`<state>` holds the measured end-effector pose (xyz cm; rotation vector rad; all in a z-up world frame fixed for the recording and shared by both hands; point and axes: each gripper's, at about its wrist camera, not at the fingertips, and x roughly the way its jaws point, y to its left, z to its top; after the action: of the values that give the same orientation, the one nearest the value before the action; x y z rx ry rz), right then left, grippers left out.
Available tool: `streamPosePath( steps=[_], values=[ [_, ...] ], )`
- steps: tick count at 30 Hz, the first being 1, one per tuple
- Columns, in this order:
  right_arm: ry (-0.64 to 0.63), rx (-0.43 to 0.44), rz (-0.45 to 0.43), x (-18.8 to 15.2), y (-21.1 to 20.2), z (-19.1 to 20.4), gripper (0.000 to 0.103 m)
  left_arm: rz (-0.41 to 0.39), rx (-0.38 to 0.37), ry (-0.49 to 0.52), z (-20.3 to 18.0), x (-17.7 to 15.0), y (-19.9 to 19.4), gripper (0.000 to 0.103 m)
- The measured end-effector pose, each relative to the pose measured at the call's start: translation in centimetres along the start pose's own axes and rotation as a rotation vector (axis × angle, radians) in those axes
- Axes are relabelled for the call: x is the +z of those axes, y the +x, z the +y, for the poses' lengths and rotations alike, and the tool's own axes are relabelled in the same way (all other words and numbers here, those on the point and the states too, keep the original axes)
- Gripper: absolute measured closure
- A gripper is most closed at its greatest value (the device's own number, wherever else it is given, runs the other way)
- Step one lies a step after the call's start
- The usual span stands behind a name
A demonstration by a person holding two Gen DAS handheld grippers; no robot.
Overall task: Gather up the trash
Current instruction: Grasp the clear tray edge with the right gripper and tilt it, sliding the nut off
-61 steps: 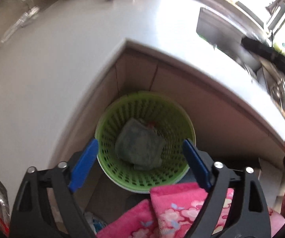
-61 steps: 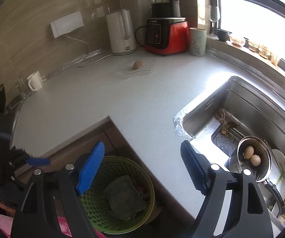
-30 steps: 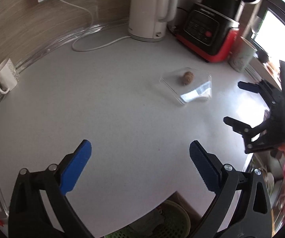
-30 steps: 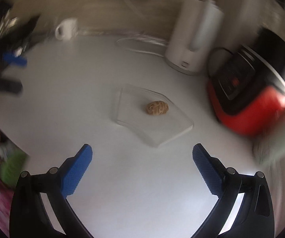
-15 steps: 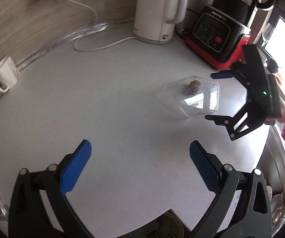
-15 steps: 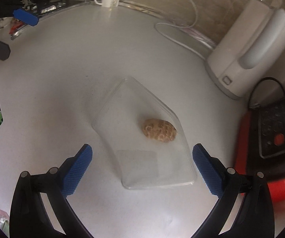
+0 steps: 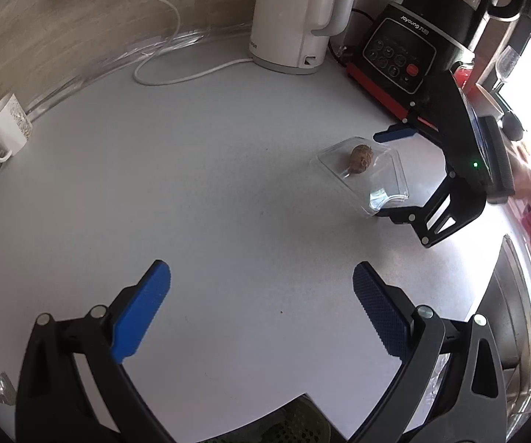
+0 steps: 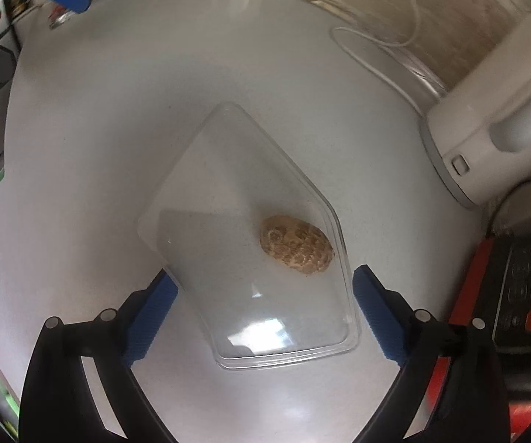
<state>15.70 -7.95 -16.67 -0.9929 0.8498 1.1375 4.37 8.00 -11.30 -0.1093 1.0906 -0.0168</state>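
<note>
Clear plastic tray (image 8: 250, 258): flat on white counter (image 7: 210, 184), brown nut (image 8: 295, 246) on it, not yet lifted.
Right gripper (image 8: 261, 295): jaws spread, straddling tray's near end.
Left gripper (image 7: 261, 291): jaws released, empty, well apart.
Left: grasp, carry to green basket (image 7: 287, 428).

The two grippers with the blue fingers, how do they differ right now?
The right gripper sits low with its open fingers either side of the clear plastic tray holding a brown lump; the left gripper has only bare counter between its fingers. The right is near the kettle, the left further back. Both are open.
</note>
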Motion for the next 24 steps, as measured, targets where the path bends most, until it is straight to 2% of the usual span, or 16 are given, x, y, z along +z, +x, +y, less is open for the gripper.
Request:
streamPosePath(
  steps=[4, 7, 12, 19, 24],
  values=[
    [-0.059, 0.019, 0.024, 0.6, 0.3, -0.4, 0.008, 0.004, 0.015, -0.013, 0.0, -0.1, 0.0, 0.008],
    [-0.075, 0.02, 0.025, 0.9, 0.4, -0.7, 0.015, 0.008, 0.023, -0.023, 0.0, -0.2, 0.1, 0.008],
    [-0.03, 0.044, -0.007, 0.8, 0.2, -1.4, 0.02, 0.014, 0.033, -0.04, 0.0, -0.2, 0.2, 0.008],
    [0.089, 0.089, -0.073, 0.1, -0.1, -2.4, 0.021, 0.024, 0.031, -0.034, -0.2, -0.3, 0.4, 0.008],
    [0.238, 0.158, -0.126, -0.8, -0.2, -4.2, 0.021, 0.03, 0.024, -0.023, -0.4, 0.0, 0.7, 0.008]
  ],
)
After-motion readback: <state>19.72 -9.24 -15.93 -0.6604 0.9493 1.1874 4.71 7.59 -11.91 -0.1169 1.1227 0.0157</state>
